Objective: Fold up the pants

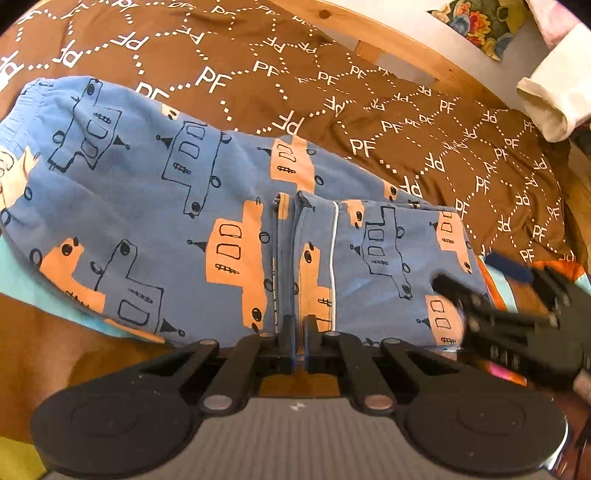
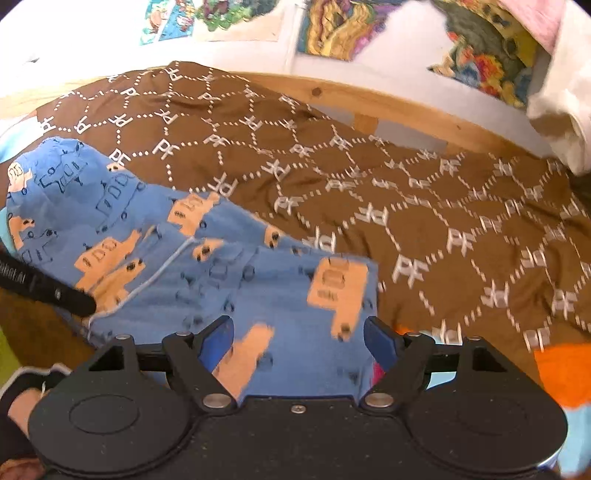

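Note:
Blue pants with orange and outlined truck prints lie on a brown bedspread, waistband at the far left, legs folded back toward the right. My left gripper is shut on the near edge of the pants, at the folded leg hems. My right gripper is open with the folded pants end between its fingers; it appears blurred at the right of the left wrist view. The left gripper's finger shows at the left of the right wrist view.
The brown bedspread with white "PF" lettering covers the bed. A wooden bed frame runs along the far side by a white wall with colourful pictures. A white cloth hangs at the far right. Orange and light-blue fabric lies near right.

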The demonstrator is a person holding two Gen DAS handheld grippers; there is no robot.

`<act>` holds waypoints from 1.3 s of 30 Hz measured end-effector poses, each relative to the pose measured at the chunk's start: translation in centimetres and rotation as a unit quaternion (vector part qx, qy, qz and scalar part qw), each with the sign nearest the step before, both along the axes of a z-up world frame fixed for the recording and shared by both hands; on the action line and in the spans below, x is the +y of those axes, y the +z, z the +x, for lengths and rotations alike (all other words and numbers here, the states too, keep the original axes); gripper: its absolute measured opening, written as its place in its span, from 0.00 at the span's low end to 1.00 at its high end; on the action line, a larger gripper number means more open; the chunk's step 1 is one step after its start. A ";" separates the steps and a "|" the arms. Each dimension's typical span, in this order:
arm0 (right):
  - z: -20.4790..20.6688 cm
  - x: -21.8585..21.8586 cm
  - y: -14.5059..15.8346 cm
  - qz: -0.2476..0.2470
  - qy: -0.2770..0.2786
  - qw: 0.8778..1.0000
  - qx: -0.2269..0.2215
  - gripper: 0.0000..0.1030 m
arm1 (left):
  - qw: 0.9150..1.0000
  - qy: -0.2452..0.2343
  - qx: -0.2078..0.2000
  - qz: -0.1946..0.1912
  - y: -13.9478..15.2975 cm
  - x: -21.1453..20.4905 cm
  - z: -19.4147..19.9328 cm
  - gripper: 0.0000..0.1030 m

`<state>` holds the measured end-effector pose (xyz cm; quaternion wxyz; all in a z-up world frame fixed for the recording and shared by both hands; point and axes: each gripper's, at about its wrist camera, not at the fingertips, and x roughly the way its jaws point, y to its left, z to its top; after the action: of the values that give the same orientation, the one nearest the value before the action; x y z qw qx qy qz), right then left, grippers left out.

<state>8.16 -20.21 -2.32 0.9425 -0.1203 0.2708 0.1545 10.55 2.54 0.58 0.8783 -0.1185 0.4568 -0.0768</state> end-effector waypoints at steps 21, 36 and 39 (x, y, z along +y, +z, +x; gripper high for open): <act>6.8 2.6 0.1 -0.113 0.102 0.985 -0.086 0.80 | 0.995 -0.050 -0.084 0.027 3.0 -1.4 0.8 0.07; 8.0 -5.3 -2.0 -0.139 -0.115 0.978 -0.105 0.87 | 0.999 0.017 -0.037 -0.014 -1.1 -0.4 7.2 0.03; 6.0 -3.9 -1.0 -0.115 -0.053 0.986 -0.112 0.92 | 0.999 0.016 -0.045 0.007 -0.2 -0.5 5.5 0.22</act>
<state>14.19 -24.08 -3.28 0.9537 -0.2295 0.1855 0.0578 16.01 2.01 0.39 0.8998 -0.1163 0.4155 -0.0648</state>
